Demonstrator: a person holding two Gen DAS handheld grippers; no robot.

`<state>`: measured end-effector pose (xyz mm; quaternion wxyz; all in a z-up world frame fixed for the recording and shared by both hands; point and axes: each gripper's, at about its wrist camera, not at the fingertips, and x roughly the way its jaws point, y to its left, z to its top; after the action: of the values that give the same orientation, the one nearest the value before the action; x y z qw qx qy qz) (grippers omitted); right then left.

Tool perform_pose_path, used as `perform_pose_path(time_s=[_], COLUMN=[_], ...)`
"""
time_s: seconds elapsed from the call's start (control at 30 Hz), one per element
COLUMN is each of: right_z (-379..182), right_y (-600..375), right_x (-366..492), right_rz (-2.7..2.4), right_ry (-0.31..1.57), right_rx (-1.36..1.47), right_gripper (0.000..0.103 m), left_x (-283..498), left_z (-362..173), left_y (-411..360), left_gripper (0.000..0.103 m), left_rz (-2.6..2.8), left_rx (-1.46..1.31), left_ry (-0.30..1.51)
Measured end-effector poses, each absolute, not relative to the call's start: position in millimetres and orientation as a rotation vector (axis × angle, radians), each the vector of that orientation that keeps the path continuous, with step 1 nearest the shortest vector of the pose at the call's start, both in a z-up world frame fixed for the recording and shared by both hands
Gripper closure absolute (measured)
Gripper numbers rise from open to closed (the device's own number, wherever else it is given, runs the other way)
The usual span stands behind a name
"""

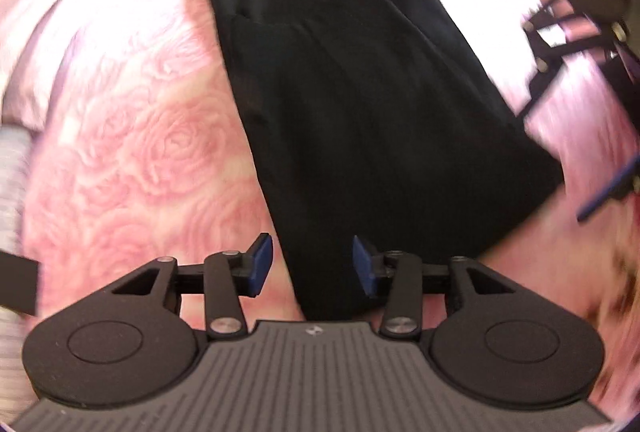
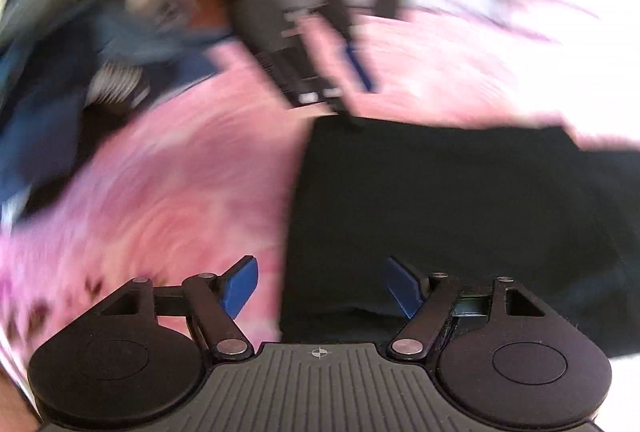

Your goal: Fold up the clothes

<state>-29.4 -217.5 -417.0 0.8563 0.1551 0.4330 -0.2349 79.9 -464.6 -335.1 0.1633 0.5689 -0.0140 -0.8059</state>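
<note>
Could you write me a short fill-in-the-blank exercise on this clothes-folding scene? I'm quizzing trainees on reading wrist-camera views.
1. The folded garment is ____ in colour.
2. It lies on a ____ blanket embossed with roses.
3. The left gripper has its jaws ____, gripping nothing.
4. The pads of the right gripper are ____.

Missing words: black; pink; open; blue

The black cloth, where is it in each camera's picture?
Left wrist view: the black cloth runs from the top middle down to the bottom centre, ending between the open jaws.
Right wrist view: the black cloth fills the lower right, reaching down to the jaws.
Shared landmark: the pink rose blanket lies under it, to its left in both.
</note>
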Motion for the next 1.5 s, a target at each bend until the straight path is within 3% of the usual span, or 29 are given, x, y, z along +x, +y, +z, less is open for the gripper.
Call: perform_pose_path(time_s=[0.2, 0.27, 0.37, 0.4, 0.43, 0.53, 0.6, 0.63, 0.67, 0.73, 0.93, 1.0, 1.07, 1.13, 1.23, 1.5], right_z=[-475.4, -469.2, -455.1, -449.0, -441.9, -418.9, -407.8, -404.7, -404.4, -404.4, -436.8, -453.8, -455.3, -447.0, -418.9, -339.0], right_y=[-181.9, -183.9, -186.8, -187.3, -189.8, -194.9, -188.0, -182.3, -177.4, -164.3, -149.7, -159.4, -172.4, -181.6, -186.0, -169.9], right_x=[-5.9, -15.0, -29.9, -36.6, -41.6, -45.2, -48.0, -48.5, -45.1, -40.6, -9.4, -3.7, -12.0, -22.7, -34.6, -56.6], right_rz=[-0.43, -0.459, -0.489, -0.494, -0.499, -0.525, -0.546, -0.558, -0.57, -0.598, -0.587, -0.616, -0.637, -0.624, -0.591, -0.445], right_ry=[1.192, 1.183, 1.145, 1.128, 1.111, 1.058, 1.031, 1.019, 1.007, 0.978, 0.981, 1.047, 1.076, 1.075, 1.045, 0.975], right_rx=[-0.002, 0.014, 0.062, 0.079, 0.091, 0.103, 0.098, 0.091, 0.073, 0.012, -0.186, -0.208, -0.164, -0.1, -0.009, 0.125], right_gripper=[0.03, 0.062, 0.081, 0.082, 0.083, 0.083, 0.082, 0.073, 0.051, 0.025, 0.024, 0.027, 0.078, 0.087, 0.093, 0.094], left_x=[87.6, 85.8, 81.3, 79.0, 76.8, 67.7, 61.2, 60.4, 60.4, 60.7, 59.6, 59.2, 58.1, 55.5, 55.1, 55.1], left_z=[-377.9, -396.3, -410.0, -410.7, -411.3, -397.6, -386.0, -379.3, -373.0, -362.5, -346.1, -343.2, -340.0, -333.3, -315.0, -254.4], left_y=[-393.0, -382.1, -384.2, -387.1, -390.0, -405.9, -417.0, -422.7, -428.3, -436.8, -450.8, -450.2, -446.9, -441.7, -432.1, -400.7], left_gripper=[0.043, 0.043, 0.041, 0.048, 0.081, 0.094, 0.095, 0.095, 0.095, 0.095, 0.095, 0.096, 0.096, 0.096, 0.097, 0.097], left_rz=[-2.303, -2.257, -2.219, -2.216, -2.214, -2.227, -2.245, -2.257, -2.268, -2.295, -2.326, -2.322, -2.319, -2.316, -2.306, -2.287], left_rx=[1.769, 1.769, 1.75, 1.761, 1.771, 1.79, 1.784, 1.774, 1.763, 1.737, 1.672, 1.671, 1.677, 1.684, 1.665, 1.744], left_ry=[-0.623, -0.832, -0.984, -0.999, -1.015, -0.88, -0.761, -0.702, -0.646, -0.52, -0.256, -0.245, -0.251, -0.257, -0.226, -0.131])
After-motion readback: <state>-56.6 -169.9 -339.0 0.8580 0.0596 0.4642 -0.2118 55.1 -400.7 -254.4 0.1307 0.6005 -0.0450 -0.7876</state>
